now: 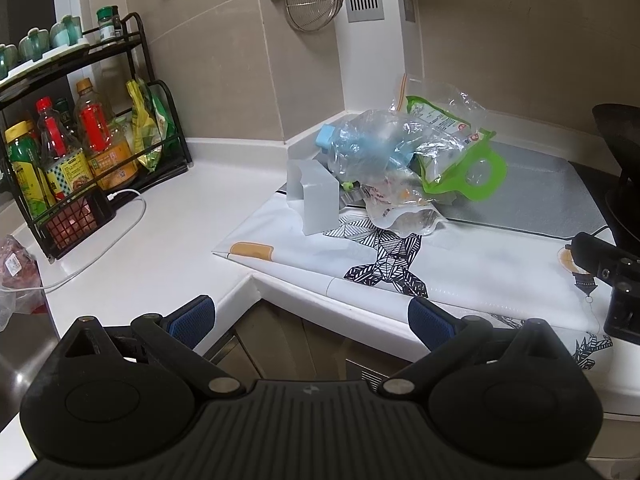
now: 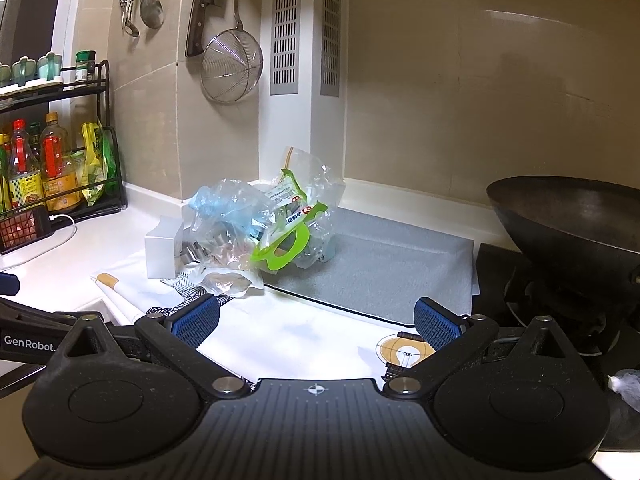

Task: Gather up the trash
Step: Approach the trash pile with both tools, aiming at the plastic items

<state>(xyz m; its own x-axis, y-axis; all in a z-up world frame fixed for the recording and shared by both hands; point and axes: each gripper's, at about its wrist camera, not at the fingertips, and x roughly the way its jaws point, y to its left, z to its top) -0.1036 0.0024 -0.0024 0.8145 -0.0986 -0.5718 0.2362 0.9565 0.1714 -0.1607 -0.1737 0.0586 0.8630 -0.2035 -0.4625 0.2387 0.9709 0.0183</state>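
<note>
A pile of trash lies on the counter in the corner: a green-edged plastic bag (image 1: 460, 160) (image 2: 288, 232), a crumpled clear and blue bag (image 1: 372, 144) (image 2: 228, 208), a clear pouch (image 1: 404, 216) (image 2: 228, 282) and a small white box (image 1: 316, 200) (image 2: 162, 248). My left gripper (image 1: 312, 322) is open and empty, held short of the counter's front edge. My right gripper (image 2: 316, 322) is open and empty, above the patterned mat (image 2: 288, 332) in front of the pile. Part of the right gripper shows at the right edge of the left wrist view (image 1: 608, 272).
A black rack with sauce bottles (image 1: 68, 160) (image 2: 52, 184) stands at the left, with a white cable (image 1: 120, 232) beside it. A dark wok (image 2: 572, 220) sits on the stove at right. A grey mat (image 1: 532, 196) (image 2: 384, 264) lies behind. A strainer (image 2: 232, 64) and knife hang on the wall.
</note>
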